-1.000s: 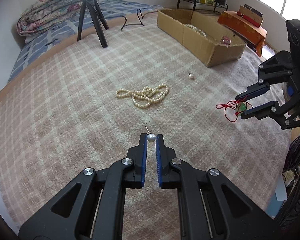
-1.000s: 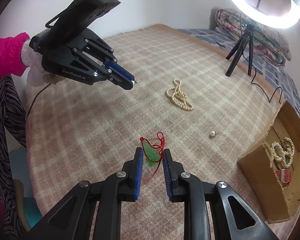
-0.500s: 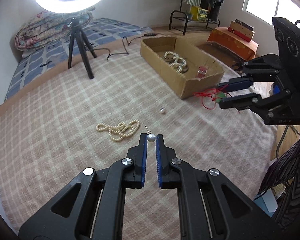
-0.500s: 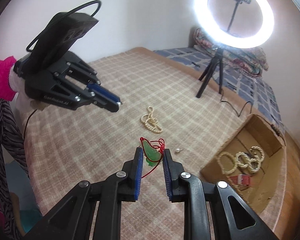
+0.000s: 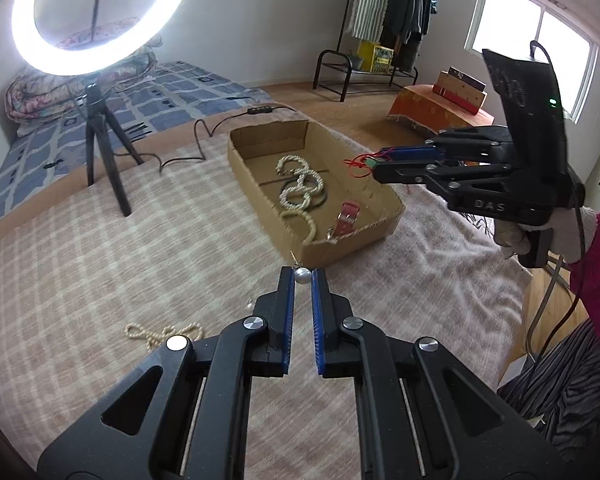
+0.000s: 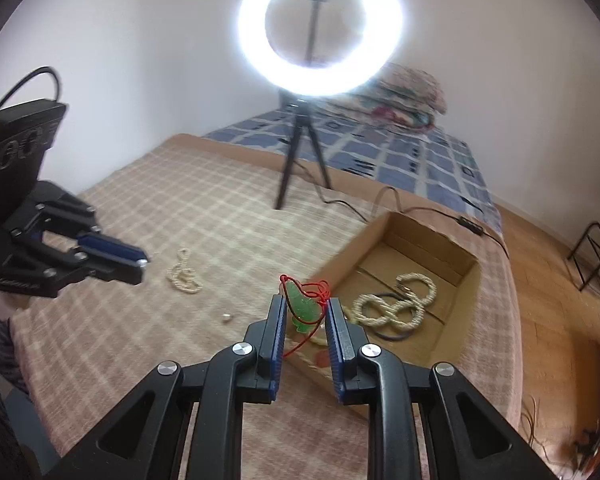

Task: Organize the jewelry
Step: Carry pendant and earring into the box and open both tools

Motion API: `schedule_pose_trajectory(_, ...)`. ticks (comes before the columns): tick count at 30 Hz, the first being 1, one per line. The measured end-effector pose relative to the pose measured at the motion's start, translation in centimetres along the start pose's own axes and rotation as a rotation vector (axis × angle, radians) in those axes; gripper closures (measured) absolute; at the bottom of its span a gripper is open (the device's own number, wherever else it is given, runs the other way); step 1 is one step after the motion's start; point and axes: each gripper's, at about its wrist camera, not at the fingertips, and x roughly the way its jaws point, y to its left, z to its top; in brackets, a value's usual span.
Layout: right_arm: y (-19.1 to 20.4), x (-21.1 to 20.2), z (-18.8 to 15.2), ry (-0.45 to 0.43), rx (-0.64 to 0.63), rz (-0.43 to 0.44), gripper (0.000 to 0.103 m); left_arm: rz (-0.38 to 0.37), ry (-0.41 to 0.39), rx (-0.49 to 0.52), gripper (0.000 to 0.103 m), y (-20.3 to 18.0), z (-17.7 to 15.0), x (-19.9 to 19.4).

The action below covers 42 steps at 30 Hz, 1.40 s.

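My left gripper is shut on a pearl earring and holds it in the air just short of the cardboard box. My right gripper is shut on a green pendant with a red cord, raised near the box's near rim; it also shows in the left wrist view. The box holds a pearl rope necklace and a red strap. A pearl necklace and a second pearl earring lie on the plaid blanket.
A ring light on a black tripod stands on the bed behind the box, its cable trailing past the box's far end. A folded quilt lies at the head. The bed edge drops to a wooden floor on the right.
Both grippers have risen and swung toward the cardboard box with their loads. The loose necklace and the earring on the blanket now lie behind and left.
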Motion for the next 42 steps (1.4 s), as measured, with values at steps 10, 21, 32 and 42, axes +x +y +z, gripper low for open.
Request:
schedule_pose_trajectory(10,-5.9,1.5,0.8,0.013,0.126,-0.082,0.085,-0.038,0.008,-0.014,0.096,-1.6,2.5,4.6)
schedule_pose_trajectory(21,-9.5,5.0,1.7,0.034,0.212,-0.134,0.085,-0.046,0.005,-0.019,0.096,-2.1,4.0,7.9)
schedule_pose_trajectory(32,-11.5,7.9,2.4,0.033,0.278,-0.166,0.084,-0.06,0.024,-0.034,0.096,-2.3,4.7,9.9)
schedule_pose_trajectory(42,-11.9,8.2,2.4,-0.004,0.322,-0.155,0.046,-0.022,0.003,-0.022,0.045,-2.6,5.0,9.9)
